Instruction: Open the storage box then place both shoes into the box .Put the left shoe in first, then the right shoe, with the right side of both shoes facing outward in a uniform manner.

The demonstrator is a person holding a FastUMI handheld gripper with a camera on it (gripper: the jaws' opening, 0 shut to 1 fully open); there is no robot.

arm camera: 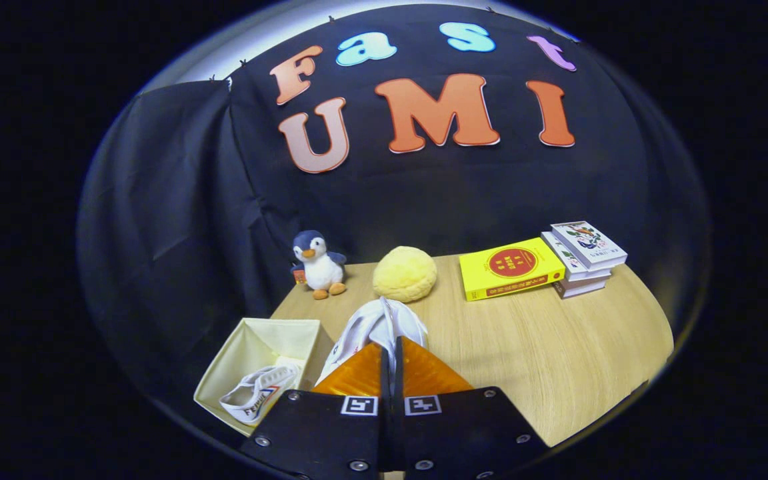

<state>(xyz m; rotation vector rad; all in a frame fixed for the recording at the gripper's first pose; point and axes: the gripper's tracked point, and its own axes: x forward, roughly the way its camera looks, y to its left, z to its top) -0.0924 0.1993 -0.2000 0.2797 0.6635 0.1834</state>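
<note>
**boxfan:** Closest thing to the camera is the gripper (391, 360), fingers squeezed nearly together on a thin edge of the white shoe (377, 327), so it's holding that one, pinched between both fingers and lifted above the table (557, 347). It pokes out just ahead of the fingertips. Can't tell from here which way its right side faces.

**tidy_tom:** And the storage box (251, 347)? Looks open already, sitting just beside the fingers on the near corner of the table, with another shoe (257, 397) lying inside it at the near end.

**boxfan:** Yep. My read: the left shoe is in, so this is the right one on its way over. To do it well I'd carry it across above the box wall, line it up parallel to the one inside, same side facing outward, and lower it into the free space at the far end before letting go. Grip is only on an edge, so go slow or it could swing or slip.

**tidy_tom:** Further out, beyond the shoe, there's a yellow plush ball (405, 273), a penguin toy (318, 263) near the cloth, a yellow book (511, 268), and a stack of books (584, 257) touching it. All well apart from the box, so nothing's in the way.
</note>
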